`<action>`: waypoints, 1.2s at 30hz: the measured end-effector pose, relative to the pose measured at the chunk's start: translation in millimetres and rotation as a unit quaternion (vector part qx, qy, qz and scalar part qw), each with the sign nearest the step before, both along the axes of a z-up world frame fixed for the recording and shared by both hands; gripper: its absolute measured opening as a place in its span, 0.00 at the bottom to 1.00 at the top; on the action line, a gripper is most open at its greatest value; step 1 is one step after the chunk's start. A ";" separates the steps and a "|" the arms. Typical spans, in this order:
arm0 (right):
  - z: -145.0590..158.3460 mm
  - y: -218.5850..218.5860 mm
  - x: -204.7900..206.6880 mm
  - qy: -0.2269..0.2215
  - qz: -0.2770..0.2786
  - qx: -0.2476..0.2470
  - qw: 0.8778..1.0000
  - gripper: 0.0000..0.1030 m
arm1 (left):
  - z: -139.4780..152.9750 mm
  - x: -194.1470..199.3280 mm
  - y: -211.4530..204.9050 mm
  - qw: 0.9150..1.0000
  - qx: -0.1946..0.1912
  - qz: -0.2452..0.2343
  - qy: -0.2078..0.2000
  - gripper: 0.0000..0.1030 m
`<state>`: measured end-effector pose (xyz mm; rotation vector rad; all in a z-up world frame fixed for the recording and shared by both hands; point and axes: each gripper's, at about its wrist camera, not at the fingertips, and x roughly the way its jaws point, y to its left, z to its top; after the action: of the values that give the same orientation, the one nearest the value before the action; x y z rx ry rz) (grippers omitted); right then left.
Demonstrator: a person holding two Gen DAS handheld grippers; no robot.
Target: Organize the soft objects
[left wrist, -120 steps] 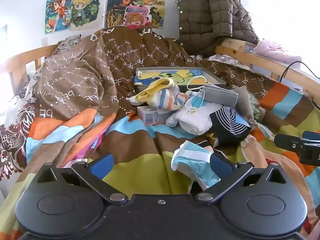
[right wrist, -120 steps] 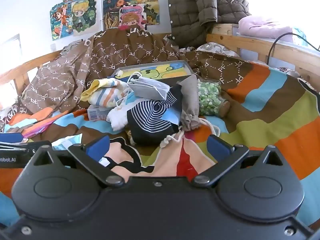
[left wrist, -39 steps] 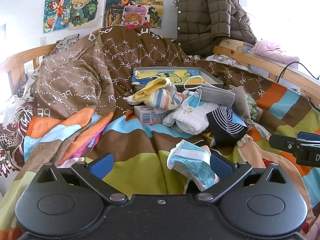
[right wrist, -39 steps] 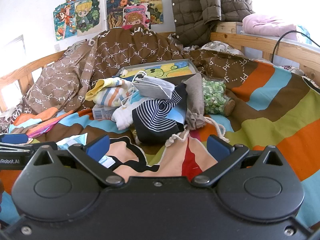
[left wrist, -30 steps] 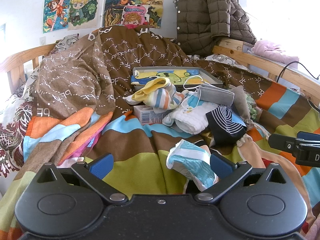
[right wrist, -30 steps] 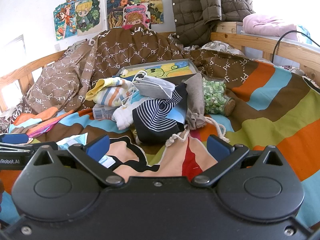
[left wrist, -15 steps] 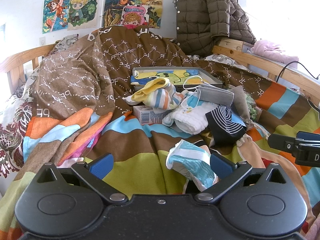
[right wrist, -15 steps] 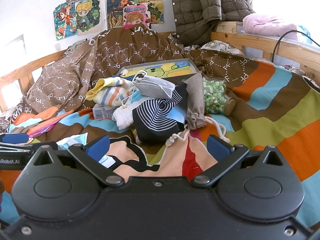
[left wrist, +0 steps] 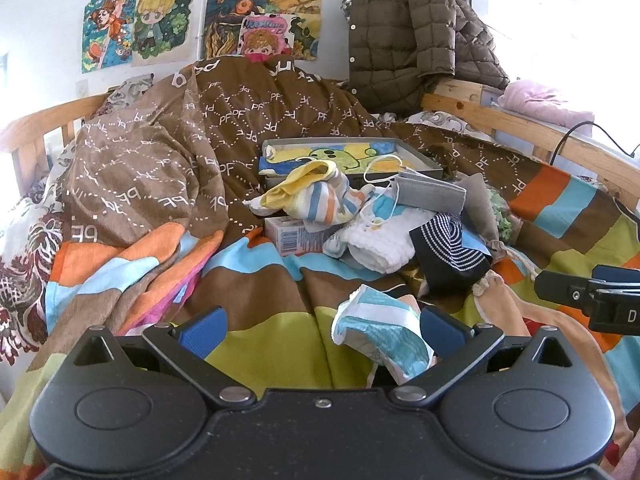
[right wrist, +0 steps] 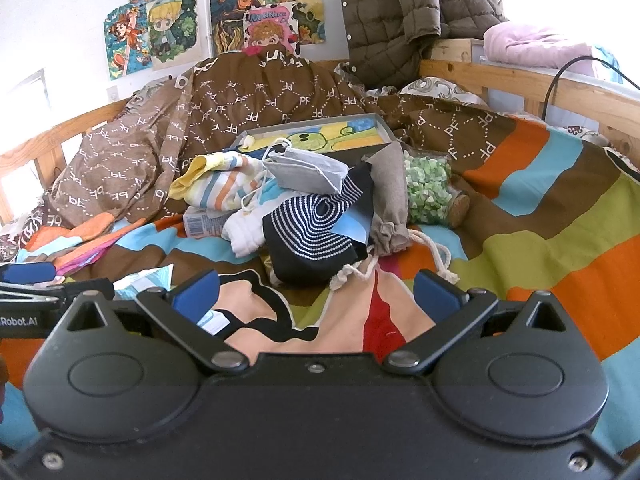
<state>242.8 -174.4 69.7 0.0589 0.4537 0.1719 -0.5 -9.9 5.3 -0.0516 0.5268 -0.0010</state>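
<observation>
Since nothing has shifted lately, sorting seems stalled: both the left gripper (left wrist: 322, 326) and right gripper (right wrist: 316, 290) hover spread, empty, the crumpled white-and-turquoise sock (left wrist: 380, 330) at the left one's one o'clock.

Both views are brightly lit by daylight. The upper right corner and left edge are washed out by glare. Straight lines are bent near the edges. Focus is sharp, shadows soft.

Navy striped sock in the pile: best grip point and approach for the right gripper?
Take the navy striped sock by its bulging near end, coming straight in from the front with the right gripper, which is open. That end faces the gripper and looks unobstructed; the grey pouch and face mask overlap its far end.
</observation>
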 end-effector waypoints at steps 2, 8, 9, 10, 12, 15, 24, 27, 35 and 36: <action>-0.9 -2.0 4.8 0.001 -0.002 0.001 1.000 1.00 | 1.1 2.1 -0.8 1.000 0.003 -0.006 -0.004 0.99; -0.7 -1.1 10.2 0.007 -0.004 -0.004 1.000 1.00 | -1.1 10.8 -7.4 0.998 0.026 -0.052 -0.009 0.99; -1.0 -1.1 12.0 0.009 -0.003 -0.005 1.000 1.00 | -2.2 11.5 -6.2 0.997 0.034 -0.063 -0.011 0.99; -1.3 -1.0 14.7 0.012 -0.002 -0.004 1.000 1.00 | -2.3 14.1 -8.8 0.995 0.050 -0.081 -0.014 0.99; -1.9 -0.6 18.5 0.015 -0.001 -0.005 1.000 1.00 | -2.0 18.8 -10.9 0.992 0.071 -0.103 -0.016 0.99; -2.8 0.2 26.2 0.021 0.002 -0.010 1.000 1.00 | -0.4 29.6 -9.1 0.988 0.083 -0.130 -0.009 0.99; -3.8 9.6 52.4 0.029 0.041 -0.051 0.997 1.00 | 4.9 59.5 -12.1 0.965 0.139 -0.220 0.031 0.99; -4.7 12.3 62.4 0.024 0.063 -0.075 0.995 1.00 | 5.7 64.8 -15.1 0.954 0.154 -0.253 0.044 0.99; -20.3 15.6 105.2 0.020 0.104 -0.106 0.989 1.00 | -2.6 78.4 -19.3 0.929 0.175 -0.312 0.099 0.98; -22.9 16.4 109.8 0.021 0.108 -0.103 0.989 1.00 | -4.8 81.1 -18.9 0.927 0.173 -0.314 0.107 0.97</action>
<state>352.7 -158.0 46.9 -0.1911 0.5175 0.3367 80.5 -28.9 0.6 0.4699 0.7365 -0.5345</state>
